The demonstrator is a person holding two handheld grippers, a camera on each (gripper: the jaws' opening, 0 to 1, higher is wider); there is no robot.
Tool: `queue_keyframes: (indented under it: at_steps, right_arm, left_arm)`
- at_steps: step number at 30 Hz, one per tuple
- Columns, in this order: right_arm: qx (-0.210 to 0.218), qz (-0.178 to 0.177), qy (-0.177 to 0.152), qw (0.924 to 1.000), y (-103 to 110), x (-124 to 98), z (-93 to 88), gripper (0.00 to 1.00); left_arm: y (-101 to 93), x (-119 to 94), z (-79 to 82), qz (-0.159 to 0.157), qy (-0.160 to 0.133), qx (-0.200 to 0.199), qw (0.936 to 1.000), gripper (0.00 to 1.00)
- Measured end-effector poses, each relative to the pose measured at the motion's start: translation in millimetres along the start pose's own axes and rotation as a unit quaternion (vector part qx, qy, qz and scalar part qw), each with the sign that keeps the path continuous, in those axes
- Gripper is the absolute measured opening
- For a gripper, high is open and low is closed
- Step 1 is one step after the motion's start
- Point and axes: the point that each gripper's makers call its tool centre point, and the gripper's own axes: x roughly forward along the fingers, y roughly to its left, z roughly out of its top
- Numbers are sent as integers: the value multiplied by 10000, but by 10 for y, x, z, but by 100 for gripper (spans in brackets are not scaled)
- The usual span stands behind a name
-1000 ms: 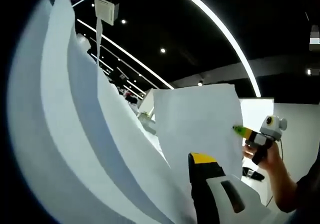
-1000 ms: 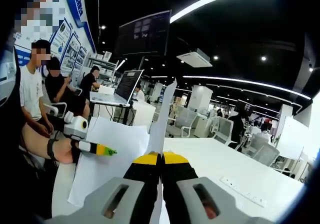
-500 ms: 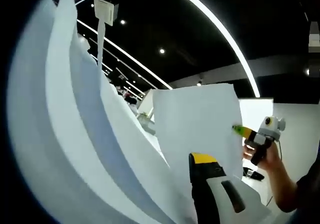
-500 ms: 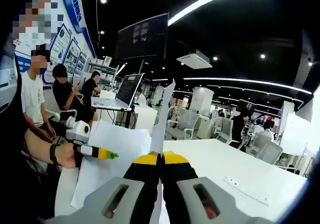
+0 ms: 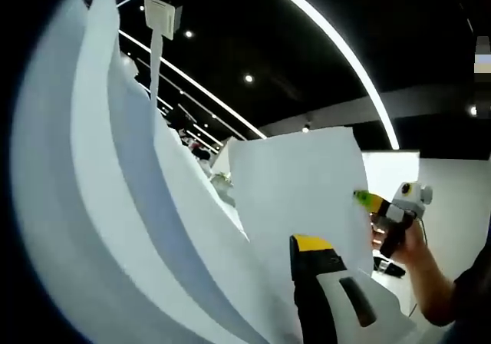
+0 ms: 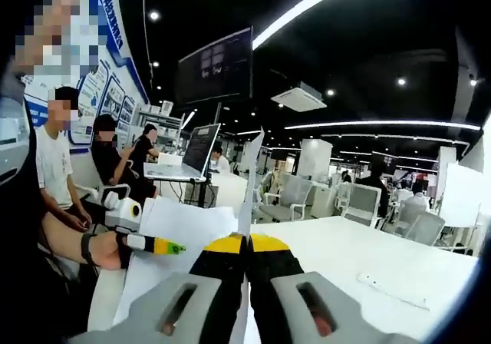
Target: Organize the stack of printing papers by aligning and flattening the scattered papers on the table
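Papers (image 5: 115,206): white sheets held up off the table. In the left gripper view they rise in fanned, curving layers from 7 o'clock to 11 o'clock, with one flatter sheet at centre. In the right gripper view they stand edge-on at centre, a broad sheet spreading toward 9 o'clock.
Table (image 6: 360,256): white top, right gripper view, from centre toward 4 o'clock, below and behind the papers.
Right gripper (image 6: 246,244): yellow-tipped jaws pressed together on the papers' lower edge at 6 o'clock; in the left gripper view it grips the flat sheet's edge at 3 o'clock.
Left gripper (image 6: 175,247): in the right gripper view it pinches the broad sheet's edge at 8 o'clock, yellow-green tip closed on it, a hand (image 6: 103,250) behind.
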Motion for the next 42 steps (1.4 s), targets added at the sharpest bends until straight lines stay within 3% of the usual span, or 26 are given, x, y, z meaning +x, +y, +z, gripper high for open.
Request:
queue_keyframes:
  at_steps: [8,27,42]
  right_arm:
    - [512,277,-219,9981,-7,5,-27,0]
    - [1069,594,-353,9919,-20,79,-183,0]
    - [1602,1194,-719,9772,147,-17,29,0]
  left_arm:
    - [-5,-1,1,-9,-3,-3,10000,31]
    - [-41,-1,-31,-19,25,45,10000,32]
    - [-3,-5,-46,8,41,60,10000,32]
